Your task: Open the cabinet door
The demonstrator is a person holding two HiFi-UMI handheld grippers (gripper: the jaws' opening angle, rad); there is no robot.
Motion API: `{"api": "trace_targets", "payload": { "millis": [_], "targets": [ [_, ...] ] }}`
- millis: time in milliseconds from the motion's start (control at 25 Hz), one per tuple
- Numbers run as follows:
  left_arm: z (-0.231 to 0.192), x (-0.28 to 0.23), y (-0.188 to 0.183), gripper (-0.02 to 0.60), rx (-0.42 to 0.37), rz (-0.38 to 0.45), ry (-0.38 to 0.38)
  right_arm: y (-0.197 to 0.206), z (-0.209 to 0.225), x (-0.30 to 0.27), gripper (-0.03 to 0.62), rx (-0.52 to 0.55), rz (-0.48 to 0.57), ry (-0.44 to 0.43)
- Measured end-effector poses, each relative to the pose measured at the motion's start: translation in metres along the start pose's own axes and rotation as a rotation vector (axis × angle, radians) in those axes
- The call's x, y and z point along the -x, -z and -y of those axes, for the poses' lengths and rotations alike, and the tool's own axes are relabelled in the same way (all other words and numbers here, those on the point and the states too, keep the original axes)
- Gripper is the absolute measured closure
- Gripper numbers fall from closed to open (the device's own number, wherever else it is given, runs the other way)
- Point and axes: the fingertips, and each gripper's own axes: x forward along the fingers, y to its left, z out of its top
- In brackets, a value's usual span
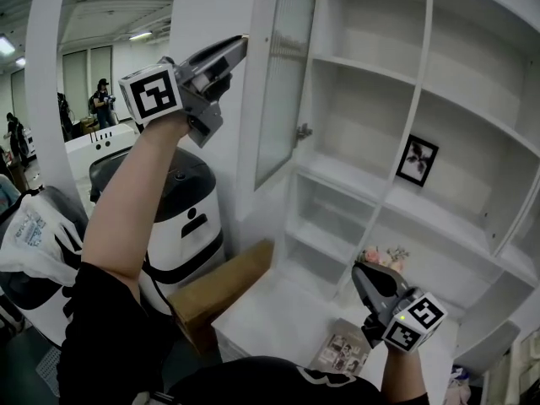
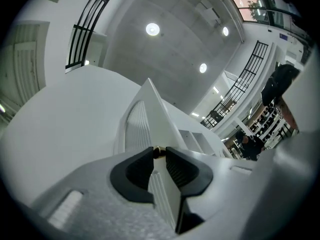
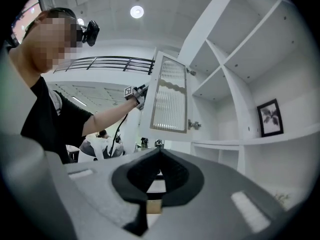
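- Left gripper (image 1: 239, 47) (image 2: 159, 153): jaws are closed onto the free vertical edge of the white-framed, ribbed-glass cabinet door (image 1: 287, 74) (image 2: 150, 119) (image 3: 170, 96). The frame strip runs straight between the two black pads, which press on either face. The grip sits high on the door, near its top outer corner.
- Handling, as a judgement: the door is a stiff, flat panel and likely light for its size, swinging freely on its hinges.
  - The painted frame looks smooth, so a pinch could slide along it.
  - The glass insert is the fragile part, so the pads belong on the frame only.
  - The free edge, far from the hinge side, gives the most leverage, and the present hold suits that.
  - The pull wants to follow the door's arc; a straight tug would twist the frame in the jaws.
- Door position: it hangs at the upper left corner of the tall white open-shelf cabinet (image 1: 371, 66) and is swung well out from the front. Its metal hinge (image 1: 302, 131) shows on the cabinet's left upright.
- Task looks largely done.
- Right gripper (image 1: 363, 272) (image 3: 160, 153): jaw tips meet with nothing between them. It is low by the cabinet's bottom shelves, well apart from the door.
- A small black-framed picture (image 1: 418, 160) stands on a middle shelf, clear of the swing.
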Motion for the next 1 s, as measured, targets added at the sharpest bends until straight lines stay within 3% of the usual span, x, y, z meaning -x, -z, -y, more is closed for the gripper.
{"api": "trace_targets", "payload": {
  "millis": [160, 360, 520, 600, 760, 840, 1000],
  "targets": [
    [-0.019, 0.016, -0.005, 0.5, 0.073, 0.058, 0.005, 0.007, -0.001, -0.005, 0.592, -0.022, 0.0, -0.018],
    [-0.047, 0.034, -0.01, 0.523, 0.079, 0.106, -0.072, 0.002, -0.007, -0.015, 0.592, -0.009, 0.009, -0.06],
    [-0.046, 0.034, -0.01, 0.526, 0.087, 0.107, -0.062, 0.003, -0.01, -0.02, 0.592, -0.007, 0.01, -0.076],
    [-0.045, 0.036, -0.011, 0.532, 0.061, 0.088, -0.098, 0.006, -0.013, -0.022, 0.592, -0.012, 0.014, -0.084],
    [-0.042, 0.048, -0.006, 0.537, -0.083, 0.003, -0.167, 0.012, -0.013, -0.022, 0.592, -0.041, 0.019, -0.088],
    [-0.036, 0.06, -0.003, 0.537, -0.096, -0.027, -0.19, 0.014, -0.017, -0.022, 0.592, -0.042, 0.017, -0.093],
    [0.005, 0.083, -0.005, 0.537, -0.202, -0.069, -0.173, 0.016, -0.033, -0.019, 0.592, -0.039, 0.012, -0.105]
  ]
}}
